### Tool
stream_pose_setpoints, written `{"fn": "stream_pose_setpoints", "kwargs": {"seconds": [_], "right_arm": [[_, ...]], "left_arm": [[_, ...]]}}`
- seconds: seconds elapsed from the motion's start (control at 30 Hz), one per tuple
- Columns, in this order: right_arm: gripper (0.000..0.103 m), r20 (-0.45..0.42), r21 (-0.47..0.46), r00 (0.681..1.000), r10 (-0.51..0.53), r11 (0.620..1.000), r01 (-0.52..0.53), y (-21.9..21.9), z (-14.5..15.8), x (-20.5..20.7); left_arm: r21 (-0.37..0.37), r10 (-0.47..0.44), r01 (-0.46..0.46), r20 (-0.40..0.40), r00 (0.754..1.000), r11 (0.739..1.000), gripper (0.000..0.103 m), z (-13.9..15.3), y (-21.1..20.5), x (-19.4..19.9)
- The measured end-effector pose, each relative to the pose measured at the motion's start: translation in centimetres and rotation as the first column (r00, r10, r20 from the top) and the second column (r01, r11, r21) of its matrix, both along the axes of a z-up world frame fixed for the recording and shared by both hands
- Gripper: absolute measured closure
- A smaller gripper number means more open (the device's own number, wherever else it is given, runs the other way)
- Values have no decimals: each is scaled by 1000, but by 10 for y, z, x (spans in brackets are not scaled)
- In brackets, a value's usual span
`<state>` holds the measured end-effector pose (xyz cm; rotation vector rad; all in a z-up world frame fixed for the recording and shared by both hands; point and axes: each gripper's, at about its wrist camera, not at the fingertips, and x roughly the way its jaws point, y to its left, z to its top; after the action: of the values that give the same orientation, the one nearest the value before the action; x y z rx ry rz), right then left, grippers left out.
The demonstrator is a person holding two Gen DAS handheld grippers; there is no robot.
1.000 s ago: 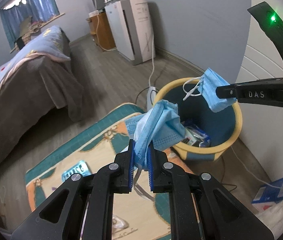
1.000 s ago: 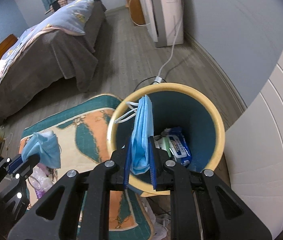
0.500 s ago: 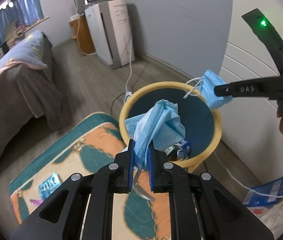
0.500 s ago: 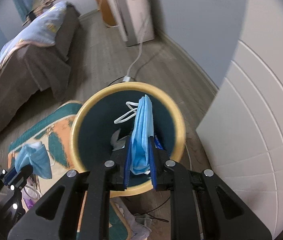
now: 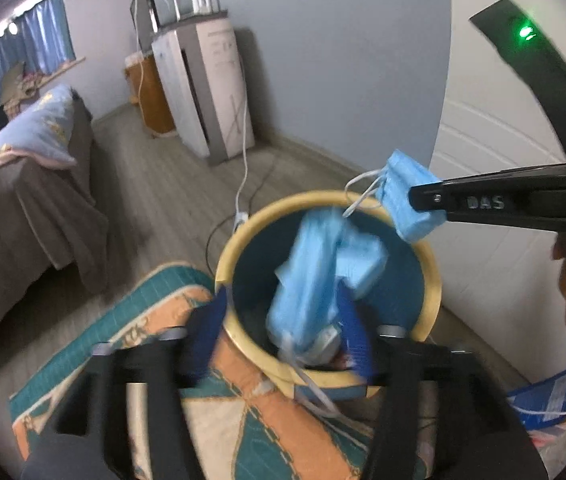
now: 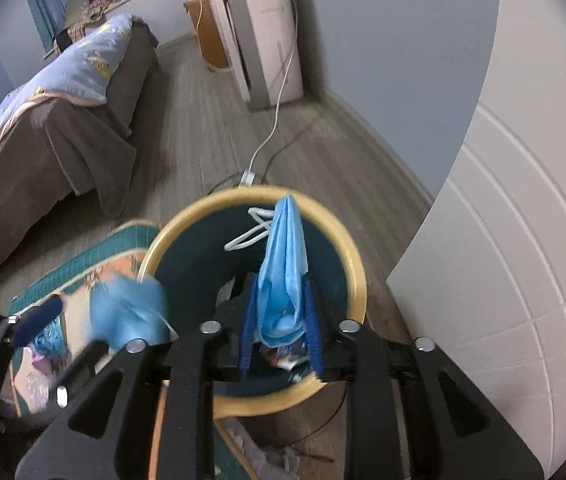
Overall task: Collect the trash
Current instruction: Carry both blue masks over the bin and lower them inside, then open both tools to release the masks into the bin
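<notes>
The left gripper [image 5: 283,320] stands wide open, its crumpled blue mask [image 5: 319,276] loose over the yellow-rimmed bin [image 5: 431,280] (blurred). The right gripper [image 6: 281,340] pinches a folded mask [image 6: 283,264] above that bin.

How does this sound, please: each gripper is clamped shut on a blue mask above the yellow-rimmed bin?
Not quite. The left wrist view shows the left gripper open, jaws spread wide, with its blue mask loose over the yellow-rimmed bin. Only the right gripper grips its own mask.

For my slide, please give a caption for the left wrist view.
Open left gripper drops a blue mask over the yellow bin.
</notes>
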<state>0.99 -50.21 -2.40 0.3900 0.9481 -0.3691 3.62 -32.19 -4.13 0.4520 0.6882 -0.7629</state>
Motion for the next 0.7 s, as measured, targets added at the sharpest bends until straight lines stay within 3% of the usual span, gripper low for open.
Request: {"fn": "stream_pose_setpoints", "kwargs": {"seconds": [0.03,0.1,0.13,0.27,0.5,0.7], "right_arm": [[64,10,-5,1000,-10,1000,10,-1,2,0],[41,27,-13,999,-31,999,32,-3,5,0],[37,29,-12,999,-34,999,34,-3,6,1],[9,31,-25,999,-27,999,28,5,12,2],[6,28,-25,1000,2,1000,-1,26,24,2],[6,51,-16,999,14,1000,-13,51,39,-3]], "left_arm": [[-3,3,-2,10,1000,1000,29,2,1,1],[-9,12,-12,24,1000,1000,16,4,4,0],[-12,17,-17,30,999,1000,13,4,6,-1],[9,28,-28,52,998,1000,8,6,13,-3],[38,34,-38,96,995,999,7,14,44,-19],[5,95,-96,80,992,995,6,30,84,-23]]}}
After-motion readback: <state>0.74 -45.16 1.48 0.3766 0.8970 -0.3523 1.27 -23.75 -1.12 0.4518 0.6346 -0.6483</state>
